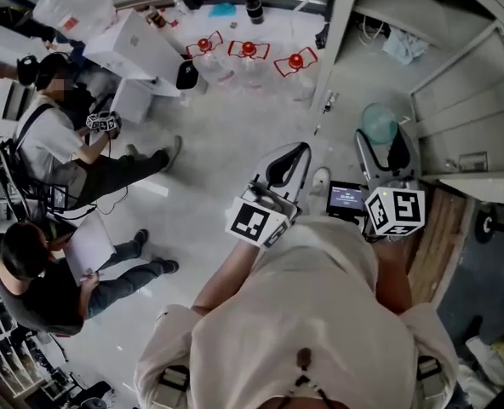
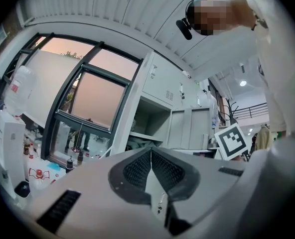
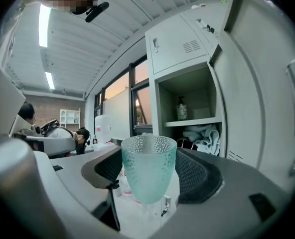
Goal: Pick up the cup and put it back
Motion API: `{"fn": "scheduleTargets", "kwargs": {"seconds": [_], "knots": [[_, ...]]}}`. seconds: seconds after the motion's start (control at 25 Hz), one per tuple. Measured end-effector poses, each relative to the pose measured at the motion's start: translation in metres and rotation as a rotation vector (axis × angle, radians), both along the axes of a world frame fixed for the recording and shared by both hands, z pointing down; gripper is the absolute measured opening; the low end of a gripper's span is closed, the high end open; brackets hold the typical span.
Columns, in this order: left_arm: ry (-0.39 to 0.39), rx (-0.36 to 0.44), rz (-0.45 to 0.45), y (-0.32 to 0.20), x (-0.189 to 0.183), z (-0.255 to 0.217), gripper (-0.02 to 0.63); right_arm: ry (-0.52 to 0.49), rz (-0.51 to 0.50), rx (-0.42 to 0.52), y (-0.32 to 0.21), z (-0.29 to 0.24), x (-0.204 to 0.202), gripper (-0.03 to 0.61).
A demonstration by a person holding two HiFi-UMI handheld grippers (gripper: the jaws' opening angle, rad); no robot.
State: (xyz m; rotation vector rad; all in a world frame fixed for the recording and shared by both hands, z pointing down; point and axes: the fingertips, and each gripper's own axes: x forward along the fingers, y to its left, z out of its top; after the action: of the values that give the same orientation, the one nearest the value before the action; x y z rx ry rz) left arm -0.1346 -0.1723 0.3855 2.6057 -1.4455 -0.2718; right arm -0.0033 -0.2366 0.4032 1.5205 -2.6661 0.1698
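A translucent teal cup (image 3: pixel 148 158) with a dimpled surface stands upright between the pads of my right gripper (image 3: pixel 150 183), which is shut on it. The head view shows the same cup (image 1: pixel 378 123) from above, held in the right gripper (image 1: pixel 380 146) in front of the grey lockers. My left gripper (image 1: pixel 288 162) is raised beside it to the left. Its jaws meet in the left gripper view with nothing between them, so the left gripper (image 2: pixel 151 158) is shut and empty.
An open locker (image 3: pixel 190 108) ahead has a shelf with a bottle (image 3: pixel 182 108) above and bunched cloth (image 3: pixel 203 134) below. Locker doors (image 1: pixel 456 100) stand at the right. Two people (image 1: pixel 56 139) (image 1: pixel 39 279) sit at the left. White boxes (image 1: pixel 141 49) and red items (image 1: pixel 249 49) lie on the floor.
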Motion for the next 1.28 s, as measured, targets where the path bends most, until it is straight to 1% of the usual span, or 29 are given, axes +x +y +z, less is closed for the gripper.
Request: {"fn": "scheduleTargets", "kwargs": {"seconds": [0.2, 0.32, 0.48, 0.6, 0.8, 1.04, 1.16, 1.28], "knots": [[0.015, -0.020, 0.037, 0.047, -0.004, 0.008, 0.009, -0.022, 0.058, 0.004, 0.069, -0.009, 0.001, 0.334], [0.028, -0.029, 0.064, 0.066, 0.003, 0.010, 0.009, -0.023, 0.102, -0.009, 0.108, -0.010, 0.011, 0.334], [0.032, -0.012, 0.122, 0.087, 0.021, 0.005, 0.009, -0.044, 0.167, -0.027, 0.152, -0.013, 0.028, 0.334], [0.033, 0.011, 0.150, 0.101, 0.031, -0.001, 0.009, -0.055, 0.181, -0.003, 0.176, -0.019, 0.032, 0.334], [0.016, 0.044, 0.171, 0.123, 0.036, -0.009, 0.008, -0.045, 0.169, 0.046, 0.200, -0.032, 0.027, 0.334], [-0.016, 0.041, 0.172, 0.135, 0.030, -0.004, 0.008, -0.055, 0.143, 0.042, 0.212, -0.027, 0.012, 0.334], [0.011, 0.042, 0.180, 0.140, 0.025, -0.007, 0.009, -0.055, 0.124, 0.036, 0.211, -0.027, 0.003, 0.334], [0.025, 0.050, 0.164, 0.140, 0.014, -0.010, 0.009, -0.049, 0.103, 0.037, 0.209, -0.027, -0.006, 0.334]]}}
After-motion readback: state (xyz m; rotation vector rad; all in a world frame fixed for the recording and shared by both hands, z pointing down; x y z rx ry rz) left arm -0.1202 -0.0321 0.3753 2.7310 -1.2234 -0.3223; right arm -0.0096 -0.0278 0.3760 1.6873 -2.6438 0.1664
